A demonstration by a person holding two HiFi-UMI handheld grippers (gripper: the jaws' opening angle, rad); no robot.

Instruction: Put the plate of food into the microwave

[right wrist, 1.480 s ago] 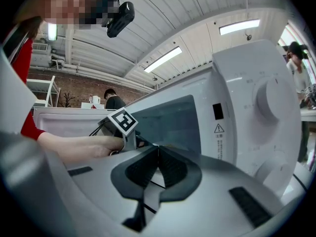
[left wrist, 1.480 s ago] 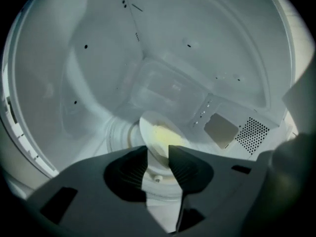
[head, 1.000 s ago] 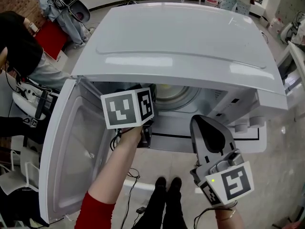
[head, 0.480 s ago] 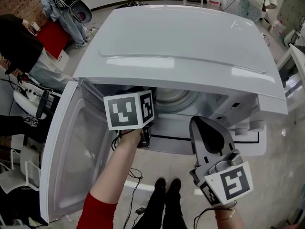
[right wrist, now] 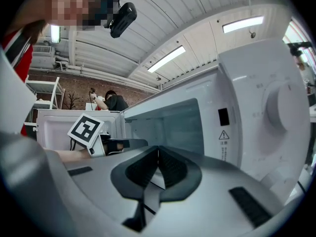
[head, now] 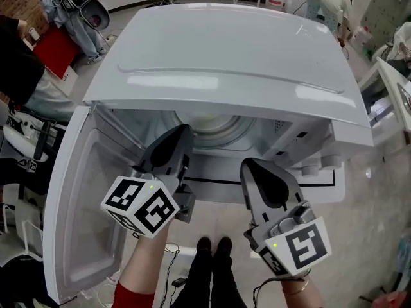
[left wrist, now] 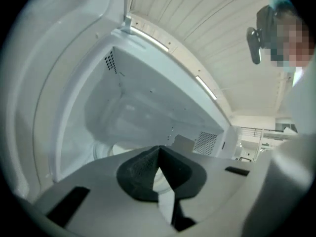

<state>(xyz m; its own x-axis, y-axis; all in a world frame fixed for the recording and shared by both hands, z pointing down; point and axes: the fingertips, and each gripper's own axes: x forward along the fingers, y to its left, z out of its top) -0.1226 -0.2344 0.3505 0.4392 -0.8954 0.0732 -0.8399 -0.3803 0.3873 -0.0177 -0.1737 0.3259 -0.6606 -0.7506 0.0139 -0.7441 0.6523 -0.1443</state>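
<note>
Head view: open microwave door [head: 90, 197] flanks left claw [head: 180, 133].

**Microwave open, pale plate inside**

Your microwave [head: 237, 56] is white and boxy, with its glossy top facing you; its door [head: 90, 217] stands swung wide open on your left; two knobs [head: 327, 165] sit at the right of its front; on the cavity floor a pale round plate [head: 218, 124] lies flat; you cannot tell whether there is food on it.
</note>
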